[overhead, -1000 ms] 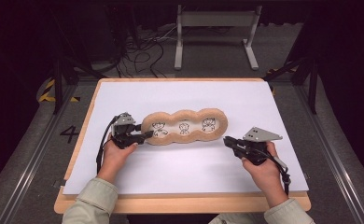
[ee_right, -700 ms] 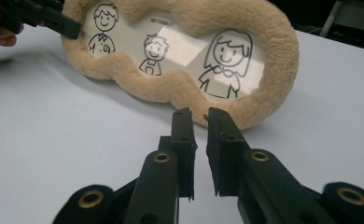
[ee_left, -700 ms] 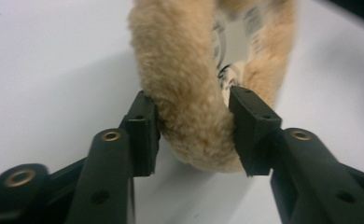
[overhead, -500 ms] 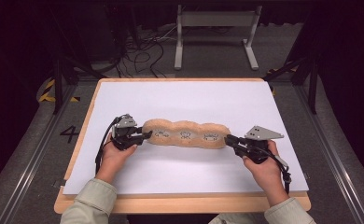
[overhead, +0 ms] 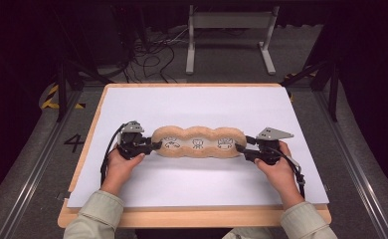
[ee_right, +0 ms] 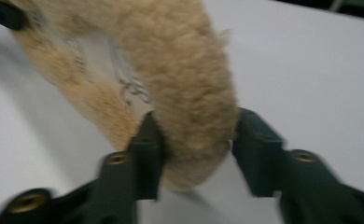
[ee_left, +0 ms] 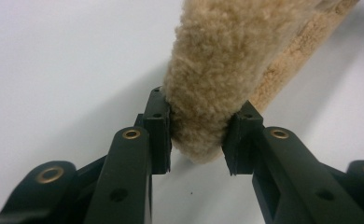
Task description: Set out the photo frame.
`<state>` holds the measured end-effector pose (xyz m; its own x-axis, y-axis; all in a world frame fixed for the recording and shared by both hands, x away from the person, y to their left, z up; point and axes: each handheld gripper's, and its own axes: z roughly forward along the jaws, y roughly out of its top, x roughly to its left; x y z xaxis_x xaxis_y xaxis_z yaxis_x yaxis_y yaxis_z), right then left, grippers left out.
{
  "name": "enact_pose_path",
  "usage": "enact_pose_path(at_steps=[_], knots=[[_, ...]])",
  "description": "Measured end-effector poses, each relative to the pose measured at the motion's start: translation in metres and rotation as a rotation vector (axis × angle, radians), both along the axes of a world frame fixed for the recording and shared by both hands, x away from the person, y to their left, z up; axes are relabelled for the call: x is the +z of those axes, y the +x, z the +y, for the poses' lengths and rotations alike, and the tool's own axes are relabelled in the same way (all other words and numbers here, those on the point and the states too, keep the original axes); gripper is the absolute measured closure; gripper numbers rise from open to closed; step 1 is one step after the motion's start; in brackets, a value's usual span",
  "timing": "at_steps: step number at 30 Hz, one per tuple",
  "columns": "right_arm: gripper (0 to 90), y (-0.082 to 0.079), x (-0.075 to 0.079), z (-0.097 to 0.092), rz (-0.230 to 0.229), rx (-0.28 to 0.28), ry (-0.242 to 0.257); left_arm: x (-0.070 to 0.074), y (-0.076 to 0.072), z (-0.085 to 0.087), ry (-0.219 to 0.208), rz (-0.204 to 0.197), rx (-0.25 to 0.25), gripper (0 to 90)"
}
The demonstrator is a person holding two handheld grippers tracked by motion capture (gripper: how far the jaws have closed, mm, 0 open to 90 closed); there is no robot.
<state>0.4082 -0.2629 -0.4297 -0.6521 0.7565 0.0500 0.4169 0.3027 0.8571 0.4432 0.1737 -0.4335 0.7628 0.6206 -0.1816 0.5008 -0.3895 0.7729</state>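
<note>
A long tan plush cushion [overhead: 197, 142] with three printed faces lies across the white sheet [overhead: 197, 102]. My left gripper [overhead: 154, 145] is at its left end. In the left gripper view the left gripper [ee_left: 198, 140] has just closed, and both pads squeeze the fuzzy end of the plush [ee_left: 217, 70]. My right gripper [overhead: 241, 148] is at the right end. In the blurred right gripper view the right gripper [ee_right: 194, 149] has its jaws just opened wider, and the plush end [ee_right: 185, 79] sits between them without being squeezed.
The sheet covers a wooden table [overhead: 192, 216] whose front edge is near the person's sleeves. Behind the table stand a metal frame [overhead: 229, 20] and loose cables [overhead: 147, 50] on a dark floor. Bare sheet lies in front of and behind the plush.
The right gripper has moved left to the plush's right end and its jaws have opened around it. The left jaws have closed on the left end. The plush looked flatter half a second ago.
</note>
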Motion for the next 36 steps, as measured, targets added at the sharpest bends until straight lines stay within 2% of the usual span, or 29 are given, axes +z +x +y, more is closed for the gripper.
enact_pose_path(at_steps=[1,3,4,6,9,12,16,17,19,21,24,25,26,27,29,31,32,36], knots=[[64.2,0.001,-0.001,0.001,0.015,0.007,0.011,0.000,0.000,0.001,-0.008,0.013,-0.004,67.6],[64.8,0.000,0.000,0.003,0.024,0.009,-0.004,0.001,0.000,0.002,-0.007,0.021,-0.009,67.6],[65.4,-0.002,0.001,0.003,0.044,0.010,-0.010,0.001,-0.001,0.002,-0.009,0.033,-0.015,67.6],[66.0,-0.006,0.002,0.001,0.102,0.018,0.023,0.001,-0.001,0.003,-0.018,0.055,-0.023,67.6],[66.1,-0.010,0.002,0.000,0.136,0.019,0.033,0.003,-0.003,0.003,-0.010,0.082,-0.033,67.5],[66.2,-0.011,0.003,-0.002,0.185,0.024,0.058,0.002,-0.004,0.005,-0.033,0.124,-0.044,67.5],[65.9,-0.011,0.002,-0.006,0.235,0.031,0.098,0.003,-0.005,0.006,-0.037,0.165,-0.045,67.3],[65.9,-0.011,0.002,-0.006,0.245,0.031,0.106,0.002,-0.004,0.006,-0.038,0.147,-0.052,67.3],[65.7,-0.010,0.001,-0.007,0.252,0.031,0.113,0.002,-0.006,0.006,-0.043,0.156,-0.041,67.1],[65.5,-0.010,0.002,-0.006,0.249,0.031,0.106,0.002,-0.008,0.005,-0.040,0.144,-0.033,66.9],[62.1,-0.012,0.003,-0.004,0.202,0.033,0.067,0.004,-0.014,0.003,-0.007,0.100,-0.021,65.3],[59.2,-0.013,0.004,-0.003,0.192,0.030,0.053,0.006,-0.017,0.001,0.015,0.081,-0.006,63.5],[59.2,-0.013,0.004,-0.003,0.192,0.030,0.053,0.006,-0.017,0.001,0.015,0.081,-0.006,59.0],[52.9,-0.014,0.005,-0.003,0.170,0.021,0.038,0.007,-0.019,0.001,0.030,0.071,0.003,59.0],[49.8,-0.016,0.008,-0.004,0.143,0.012,0.018,0.009,-0.023,0.002,0.050,0.042,0.030,50.4],[43.9,-0.019,0.012,-0.006,0.117,0.001,0.013,0.012,-0.027,0.006,0.047,0.029,0.045,43.2],[41.6,-0.019,0.013,-0.006,0.106,-0.004,0.012,0.012,-0.031,0.009,0.032,0.008,0.059,42.0],[36.6,-0.026,0.021,-0.013,0.061,-0.011,0.001,0.012,-0.043,0.021,0.031,-0.014,0.092,38.1]])
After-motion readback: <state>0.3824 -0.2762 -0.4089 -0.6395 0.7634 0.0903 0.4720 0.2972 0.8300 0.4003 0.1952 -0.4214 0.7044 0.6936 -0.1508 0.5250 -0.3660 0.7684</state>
